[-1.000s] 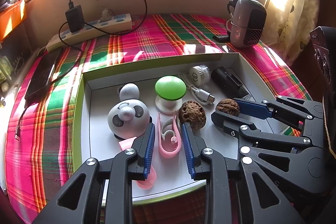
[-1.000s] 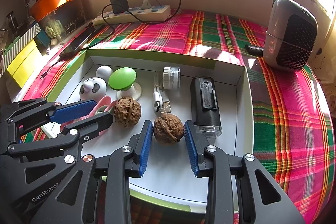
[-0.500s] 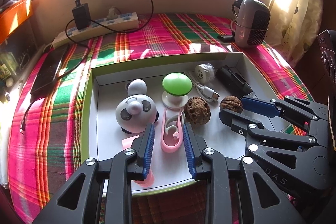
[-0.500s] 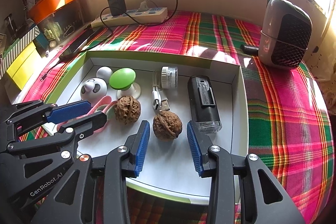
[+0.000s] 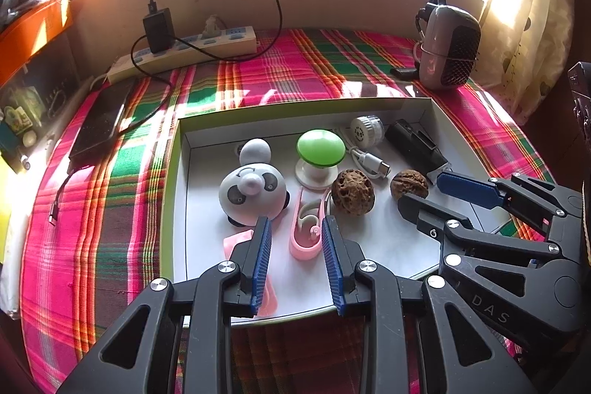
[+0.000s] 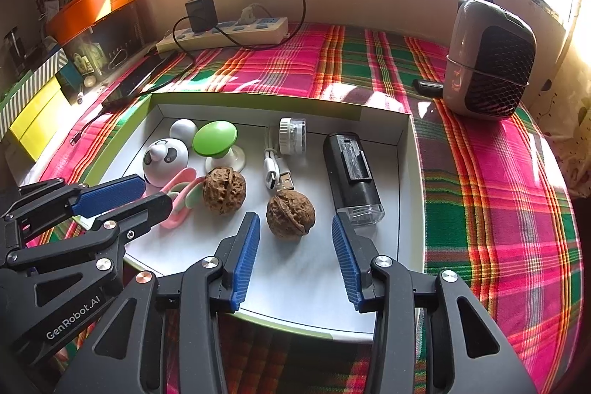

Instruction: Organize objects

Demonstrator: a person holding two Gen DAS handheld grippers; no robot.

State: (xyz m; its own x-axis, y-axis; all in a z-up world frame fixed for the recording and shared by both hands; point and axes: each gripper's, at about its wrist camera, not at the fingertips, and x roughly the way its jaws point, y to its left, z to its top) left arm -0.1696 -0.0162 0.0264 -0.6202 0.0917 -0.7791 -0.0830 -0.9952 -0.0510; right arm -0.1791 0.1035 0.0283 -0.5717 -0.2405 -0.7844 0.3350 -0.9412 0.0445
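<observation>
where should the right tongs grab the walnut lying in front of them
Across its round middle, coming from above and from the tray's near edge. The walnut lies loose on the bare tray floor, clear on both sides, with the black case to its right. The right tongs are opening, their pads not touching it.

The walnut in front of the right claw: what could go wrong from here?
The walnut is round and lies loose on the tray, so the opening right claw might nudge it, and it may roll toward the black device. The left claw may also catch the pink clip lying between its fingers.
</observation>
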